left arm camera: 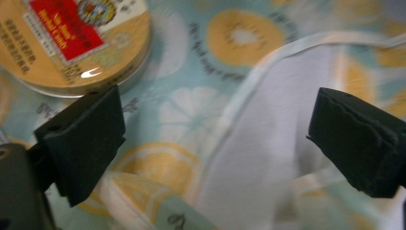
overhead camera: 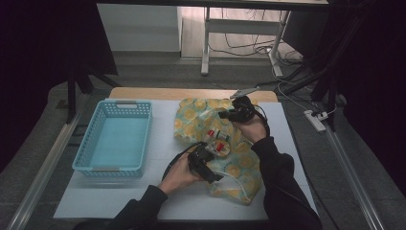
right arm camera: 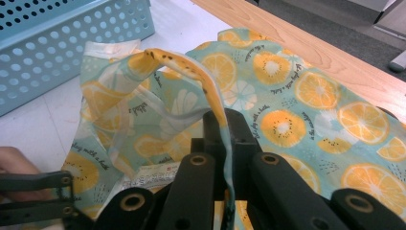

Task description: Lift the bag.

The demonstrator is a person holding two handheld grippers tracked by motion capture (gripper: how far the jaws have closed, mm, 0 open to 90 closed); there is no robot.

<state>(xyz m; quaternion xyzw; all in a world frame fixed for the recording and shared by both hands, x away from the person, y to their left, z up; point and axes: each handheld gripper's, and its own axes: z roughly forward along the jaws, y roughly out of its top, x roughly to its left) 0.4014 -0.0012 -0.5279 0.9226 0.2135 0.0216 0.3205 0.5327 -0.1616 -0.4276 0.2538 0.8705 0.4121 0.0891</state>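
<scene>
High view: at the counter's [overhead camera: 119, 201] left side a blue perforated basket [overhead camera: 115, 136] stands empty, and toward the right edge lies a citrus-print drawstring bag [overhead camera: 239, 167] with its mouth turned to the middle. Left claw [overhead camera: 203, 160] hovers at the bag's near opening, jaws spread wide with nothing between them; in the left gripper view they straddle the white lining [left arm camera: 268, 158] and its piped hem. Right claw [overhead camera: 234, 114] is clamped on the bag's rim [right arm camera: 210, 91] and holds it lifted, a taut arch of fabric in the right gripper view. A round tin [left arm camera: 72, 38] and small red-capped bottles [overhead camera: 218, 139] sit at the mouth. To open the bag cleanly, the left claw should probably pinch the loose hem opposite the lifted rim, clear of the tin. Readable writing is scant: the tin's red label is too blurred, the fabric script partly reads "with a…".
</scene>
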